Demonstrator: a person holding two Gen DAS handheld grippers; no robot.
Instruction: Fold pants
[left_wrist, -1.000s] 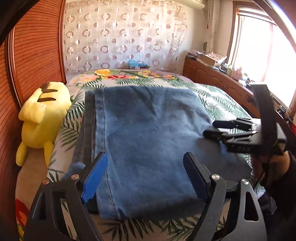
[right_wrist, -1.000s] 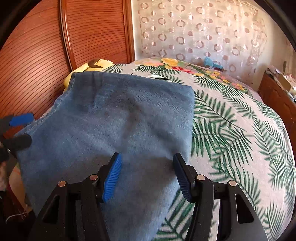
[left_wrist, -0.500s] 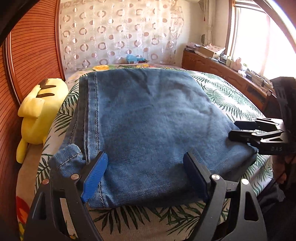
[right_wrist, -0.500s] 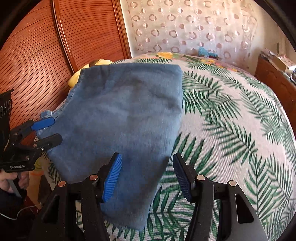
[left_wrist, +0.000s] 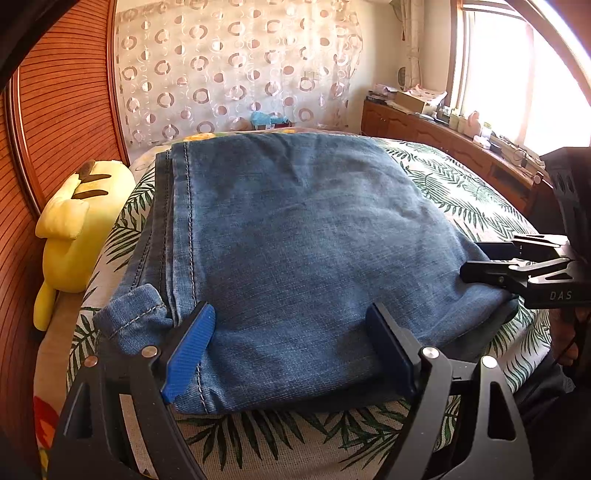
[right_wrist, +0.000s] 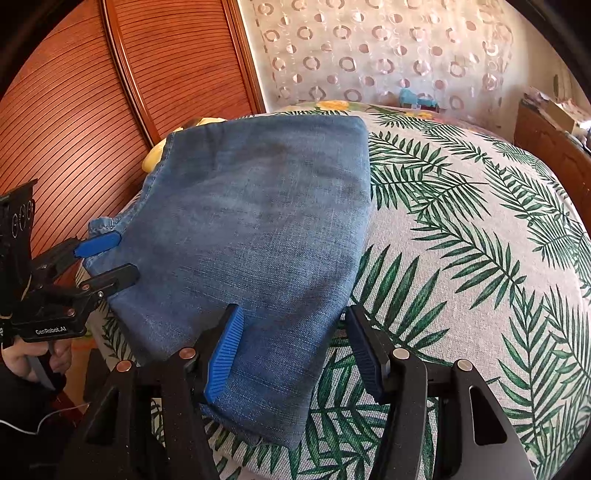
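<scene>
Folded blue jeans (left_wrist: 295, 236) lie flat on a leaf-print bed sheet (left_wrist: 461, 192). A small hem flap (left_wrist: 129, 314) sticks out at their near left corner. My left gripper (left_wrist: 291, 347) hovers open over the near edge of the jeans, nothing pressed between its blue pads (left_wrist: 188, 347). In the right wrist view the jeans (right_wrist: 258, 240) fill the left half of the sheet (right_wrist: 461, 240). My right gripper (right_wrist: 295, 343) stands open above their near right corner. Each gripper shows in the other's view: the right gripper (left_wrist: 491, 262) at the right edge of the jeans, the left gripper (right_wrist: 103, 258) at their left edge.
A yellow plush toy (left_wrist: 77, 229) lies left of the jeans against a ribbed wooden panel (left_wrist: 62, 110). A wooden cabinet (left_wrist: 443, 140) with clutter runs along the window at right. A patterned curtain (left_wrist: 236, 74) hangs behind the bed. A hand (right_wrist: 22, 365) holds the left gripper's handle.
Both grippers have drawn back toward the near edge of the jeans. The right gripper has slid off the denim to its right edge. The jeans lie still.
</scene>
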